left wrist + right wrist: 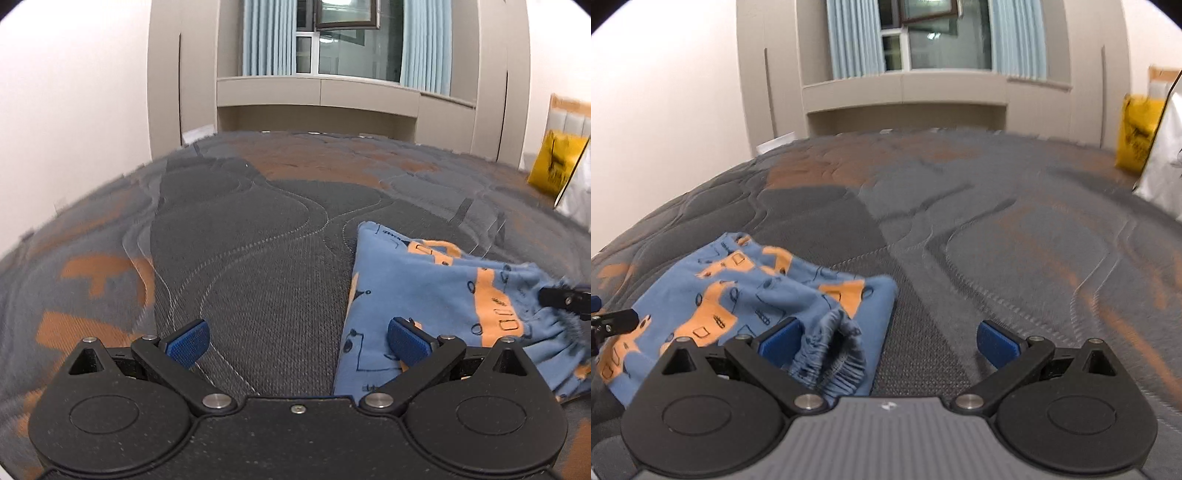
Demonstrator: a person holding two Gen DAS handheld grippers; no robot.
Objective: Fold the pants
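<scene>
Small blue pants with orange vehicle prints lie folded on the quilted grey and orange bed. In the left wrist view they sit to the right; my left gripper is open, its right pad over the cloth's left part, nothing clamped. In the right wrist view the pants lie at lower left with the gathered waistband bunched up just inside the left pad. My right gripper is open and holds nothing. Each gripper's tip shows at the edge of the other's view.
The bed cover stretches far ahead and to both sides. A yellow bag and a white bag stand at the bed's right edge. Beige cabinets and a curtained window lie beyond; a white wall is on the left.
</scene>
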